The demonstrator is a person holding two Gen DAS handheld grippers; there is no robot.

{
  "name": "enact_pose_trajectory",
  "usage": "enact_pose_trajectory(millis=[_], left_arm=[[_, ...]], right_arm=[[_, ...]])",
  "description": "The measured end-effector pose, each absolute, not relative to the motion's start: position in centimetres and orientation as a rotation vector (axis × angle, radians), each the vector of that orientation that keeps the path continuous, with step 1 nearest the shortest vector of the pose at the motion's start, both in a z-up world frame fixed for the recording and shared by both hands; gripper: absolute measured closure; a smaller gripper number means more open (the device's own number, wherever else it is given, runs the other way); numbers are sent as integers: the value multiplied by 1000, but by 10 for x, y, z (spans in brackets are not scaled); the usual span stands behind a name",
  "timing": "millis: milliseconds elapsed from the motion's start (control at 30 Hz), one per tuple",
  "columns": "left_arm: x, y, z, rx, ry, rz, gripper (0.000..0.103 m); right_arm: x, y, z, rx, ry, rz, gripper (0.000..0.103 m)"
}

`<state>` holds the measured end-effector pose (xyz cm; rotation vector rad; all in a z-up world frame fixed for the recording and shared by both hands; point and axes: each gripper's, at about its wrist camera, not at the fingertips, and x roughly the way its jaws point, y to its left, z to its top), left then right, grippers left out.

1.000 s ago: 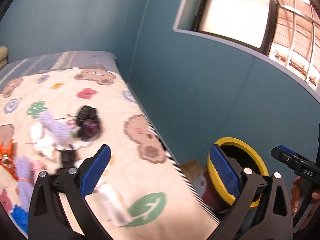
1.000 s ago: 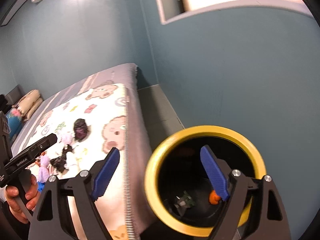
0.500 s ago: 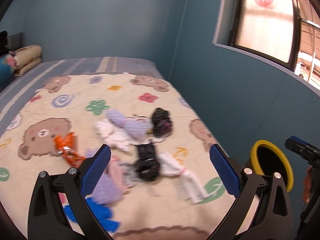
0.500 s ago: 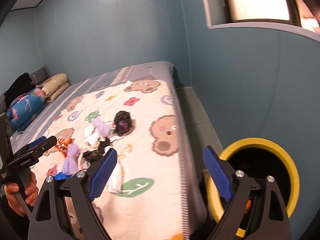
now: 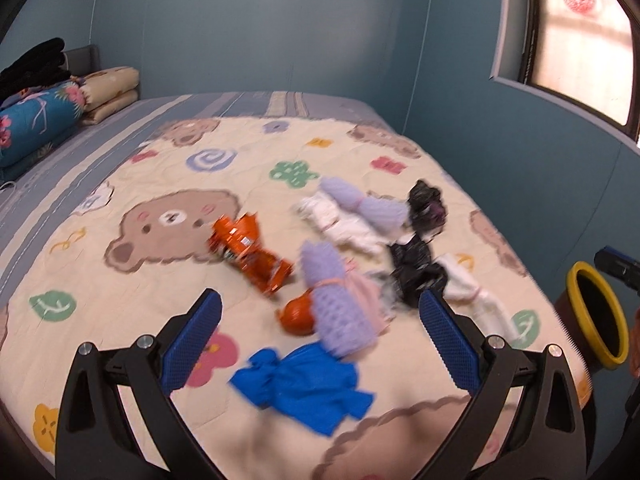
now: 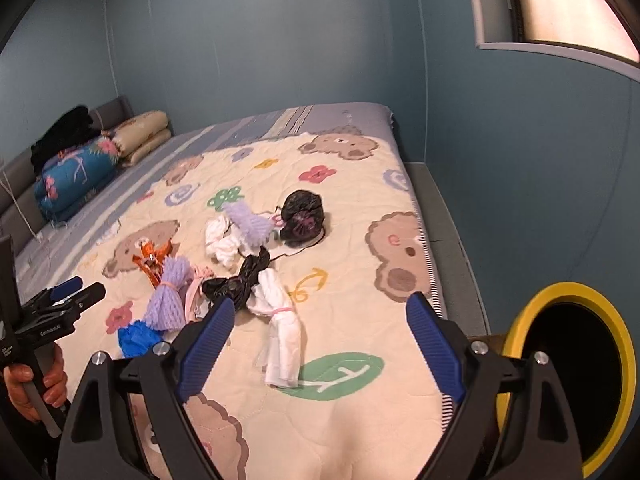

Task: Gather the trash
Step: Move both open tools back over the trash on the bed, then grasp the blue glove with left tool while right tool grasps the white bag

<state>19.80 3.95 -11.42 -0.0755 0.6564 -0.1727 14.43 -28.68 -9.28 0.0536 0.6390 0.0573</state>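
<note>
Trash lies in a heap on the bear-print quilt (image 5: 132, 280): an orange wrapper (image 5: 250, 250), purple foam nets (image 5: 340, 312), a blue bag (image 5: 304, 384), black bags (image 5: 416, 272), white bags (image 6: 280, 320) and a dark bag (image 6: 302, 218). My left gripper (image 5: 320, 340) is open and empty, over the near edge of the heap. My right gripper (image 6: 320, 344) is open and empty, above the quilt near the white bag. The yellow-rimmed bin (image 6: 576, 376) stands beside the bed at the right, and also shows in the left wrist view (image 5: 596, 312).
Folded bedding and a blue floral pillow (image 6: 76, 176) sit at the head of the bed. Blue walls close the far side and right side. A narrow floor strip (image 6: 444, 216) runs between bed and wall.
Both grippers have swung left from the bin toward the bed. The trash heap now sits centred in both views and the bin has slid to the right edge.
</note>
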Motion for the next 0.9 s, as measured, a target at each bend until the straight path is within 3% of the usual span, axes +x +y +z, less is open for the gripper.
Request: enact_pose_trajectory(millis=[900], left_arm=[[222, 67, -208, -80, 855, -113, 8]], right_arm=[[219, -240, -186, -78, 862, 87, 19]])
